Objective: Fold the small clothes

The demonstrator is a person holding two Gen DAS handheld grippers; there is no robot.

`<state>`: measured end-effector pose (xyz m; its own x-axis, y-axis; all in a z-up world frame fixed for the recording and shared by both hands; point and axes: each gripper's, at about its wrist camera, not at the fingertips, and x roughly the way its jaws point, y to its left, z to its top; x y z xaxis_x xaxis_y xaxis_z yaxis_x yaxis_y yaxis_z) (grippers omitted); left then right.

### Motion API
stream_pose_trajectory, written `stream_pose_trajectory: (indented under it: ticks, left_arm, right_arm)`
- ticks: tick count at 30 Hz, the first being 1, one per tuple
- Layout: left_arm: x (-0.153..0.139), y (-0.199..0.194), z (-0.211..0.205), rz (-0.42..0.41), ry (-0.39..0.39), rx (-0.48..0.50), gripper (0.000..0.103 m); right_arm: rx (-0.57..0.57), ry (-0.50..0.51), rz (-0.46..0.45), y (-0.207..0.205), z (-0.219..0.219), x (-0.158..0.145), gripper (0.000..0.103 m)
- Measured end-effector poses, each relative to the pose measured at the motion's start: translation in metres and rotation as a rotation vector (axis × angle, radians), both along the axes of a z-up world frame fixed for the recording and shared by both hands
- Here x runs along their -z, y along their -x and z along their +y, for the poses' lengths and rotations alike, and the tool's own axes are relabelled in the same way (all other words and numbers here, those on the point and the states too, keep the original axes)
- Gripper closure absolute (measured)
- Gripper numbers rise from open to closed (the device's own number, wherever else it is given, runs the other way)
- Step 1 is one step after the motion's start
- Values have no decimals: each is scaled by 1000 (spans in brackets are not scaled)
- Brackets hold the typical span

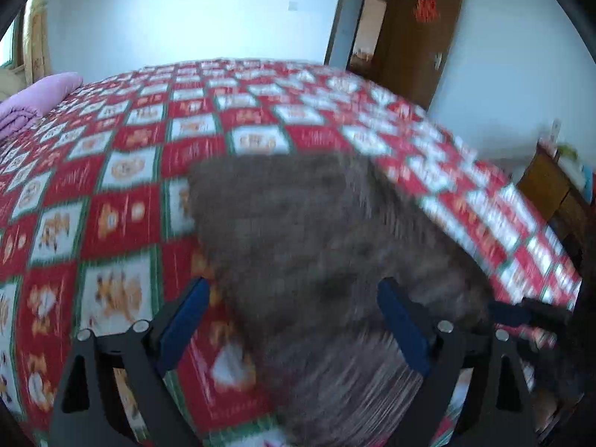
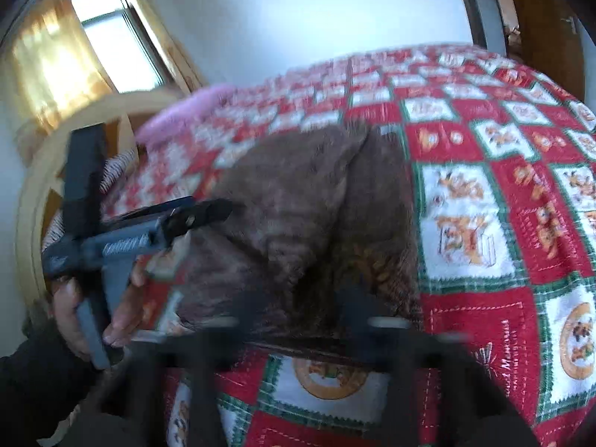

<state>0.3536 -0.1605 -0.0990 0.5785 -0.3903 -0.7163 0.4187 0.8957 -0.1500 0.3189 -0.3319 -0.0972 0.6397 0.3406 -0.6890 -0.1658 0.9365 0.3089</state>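
A brown fuzzy garment (image 1: 316, 231) lies on the red, white and green patchwork bedspread (image 1: 123, 201). My left gripper (image 1: 294, 316) stands open over the garment's near left part, its blue pads (image 1: 182, 320) wide apart and pressing on nothing. In the right wrist view a hand holds that left gripper (image 2: 218, 210) at the garment's (image 2: 305, 201) left edge. My right gripper (image 2: 309, 298) is blurred at the bottom of that view, shut on the garment's near edge, where the cloth bunches into a ridge. The left wrist view shows the right gripper (image 1: 501, 311) at the garment's right edge.
A folded purple blanket (image 1: 33, 100) lies at the bed's far left corner. A brown door (image 1: 413, 26) stands open behind the bed, and a wooden cabinet (image 1: 555, 190) is at the right. A window with yellow curtains (image 2: 74, 48) and a wooden chair (image 2: 41, 193) are on the left.
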Motion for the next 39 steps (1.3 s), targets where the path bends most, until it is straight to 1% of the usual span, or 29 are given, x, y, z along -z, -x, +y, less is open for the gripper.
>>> stream_pose_trajectory:
  ticks: [2,4,6,7,8,10,11,12,13,14,15,16,17,18,20,21,22,23,24,25,27,29,31,33,34,36,37,38,39]
  left_arm:
    - [15,9,-11,-25,-115,3,9]
    - [25,14,-13,-26,-175,6,8]
    - [27,17,-10,-12,-158,29,8]
    - [26,17,-10,-8,-155,41,4]
    - [27,17,-9,-5,-160,43,2]
    - [29,16,-6,0,-146,46,2]
    - [30,16,-3,4,-133,46,2]
    - [30,14,1,13,-106,44,2]
    - [31,17,3,16,-86,45,2]
    - [31,16,6,20,-66,47,2]
    - [32,16,8,24,-51,50,2]
    - [32,17,10,26,-29,54,2]
    - [31,19,12,25,-7,60,2]
    - [30,20,14,20,8,64,2]
    - [28,25,15,0,30,85,2]
    - [27,27,14,-8,27,91,2]
    - [27,29,11,-16,17,96,2]
    - [28,30,9,-20,7,102,2]
    - [28,31,7,-21,-5,108,2]
    - [29,32,4,-21,-20,114,2]
    - [30,33,1,-23,-34,130,2]
    - [30,35,-1,-27,-45,144,2]
    - [30,36,-2,-26,-46,155,2]
    - [31,36,-3,-17,-50,162,2]
    - [31,36,-3,-13,-50,164,1]
    - [32,36,-4,-6,-51,167,0]
    - [33,35,-4,1,-53,168,0]
    - [33,35,-4,6,-51,170,0]
    - [33,34,-4,8,-50,170,0]
  right_arm:
    - [45,-43,28,4,-16,-1,99]
    - [96,-49,45,9,-29,-2,99]
    - [124,-30,67,11,-37,2,99]
    - [137,-10,92,10,-40,8,99]
    - [139,6,108,8,-41,13,99]
    - [112,-2,136,1,-40,15,99]
    - [94,11,127,0,-37,10,98]
    - [90,19,113,-1,-35,4,93]
    - [89,15,94,-4,-35,-6,76]
    - [89,3,81,-7,-36,-12,64]
    - [89,-21,66,-11,-37,-18,44]
    - [91,-63,35,-20,-39,-26,42]
    - [93,-69,21,-28,-40,-31,42]
    - [101,-53,20,-38,-38,-33,42]
    - [85,-36,36,-68,-32,-32,42]
    - [78,-29,54,-81,-30,-28,42]
    - [92,-5,85,-99,-28,-19,47]
    - [104,2,106,-110,-28,-12,54]
    - [103,-7,134,-120,-28,-5,83]
    - [87,-19,163,-132,-26,3,99]
    - [88,-13,146,-135,-23,2,99]
    - [104,11,101,-130,-22,-12,100]
    - [146,39,67,-127,-30,-22,100]
    - [215,77,45,-126,-43,-29,100]
    - [242,89,54,-128,-52,-26,100]
    - [230,75,102,-134,-61,-13,99]
    - [202,83,146,-139,-61,-1,97]
    - [201,87,160,-139,-61,3,94]
    - [214,92,165,-138,-64,5,78]
